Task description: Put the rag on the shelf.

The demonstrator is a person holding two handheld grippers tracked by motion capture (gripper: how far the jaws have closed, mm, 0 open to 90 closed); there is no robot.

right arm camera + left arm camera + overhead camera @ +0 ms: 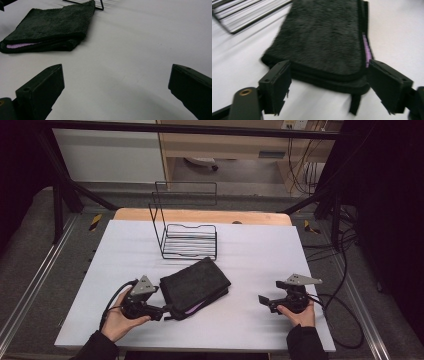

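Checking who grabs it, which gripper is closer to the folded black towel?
Left. The left gripper straddles the folded black towel at its near corner; the right gripper sits apart, off to its right.

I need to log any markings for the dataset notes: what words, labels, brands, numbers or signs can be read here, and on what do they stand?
None can be read.
The folded black towel, the wire rack and the white table carry no visible text.
The lilac strip between the towel's folds shows no legible print.
A small plate on the far wall is too small and blurred to read.
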